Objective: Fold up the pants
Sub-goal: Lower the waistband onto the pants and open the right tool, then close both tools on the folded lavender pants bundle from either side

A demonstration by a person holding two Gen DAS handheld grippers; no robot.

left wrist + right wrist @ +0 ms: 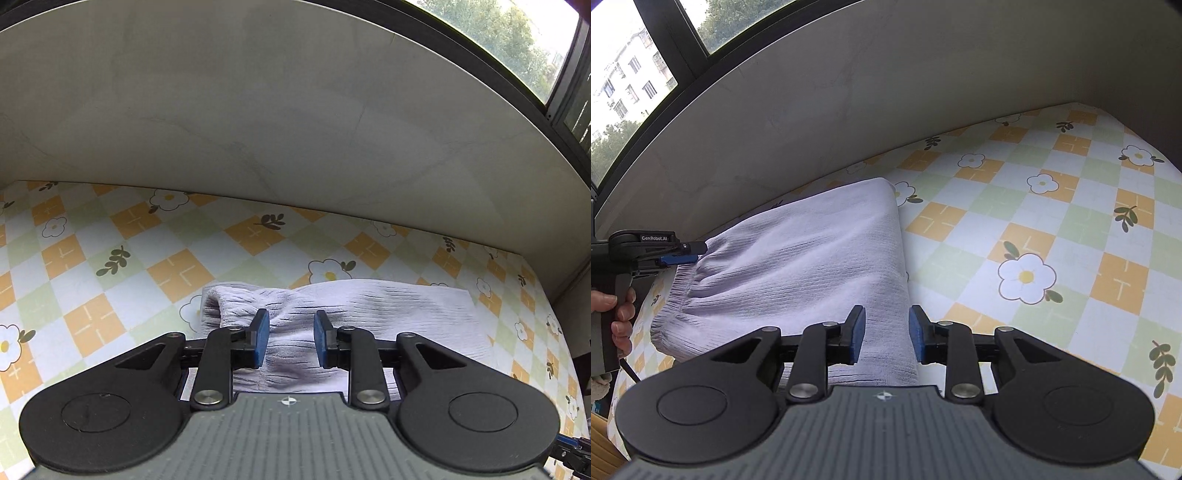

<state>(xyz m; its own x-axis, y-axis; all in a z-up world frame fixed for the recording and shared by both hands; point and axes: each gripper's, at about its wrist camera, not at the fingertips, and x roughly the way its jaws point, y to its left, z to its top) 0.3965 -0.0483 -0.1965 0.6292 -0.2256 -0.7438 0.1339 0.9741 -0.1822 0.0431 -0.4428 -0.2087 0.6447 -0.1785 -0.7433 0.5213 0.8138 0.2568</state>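
The lilac ribbed pants (798, 258) lie folded in a thick bundle on the flower-patterned tablecloth (1052, 221). Their elastic waistband faces the left gripper (687, 254), which shows at the left of the right wrist view, at the waistband edge. In the left wrist view the left gripper (291, 338) is open with its blue pads (260, 338) just above the bunched waistband of the pants (388, 310). My right gripper (886, 334) is open over the near right edge of the bundle, holding nothing.
A grey wall (258, 110) runs along the table's far edge, with a dark-framed window (646, 74) above. The tablecloth (92, 277) stretches left of the pants in the left wrist view. A hand (622, 314) holds the left gripper's handle.
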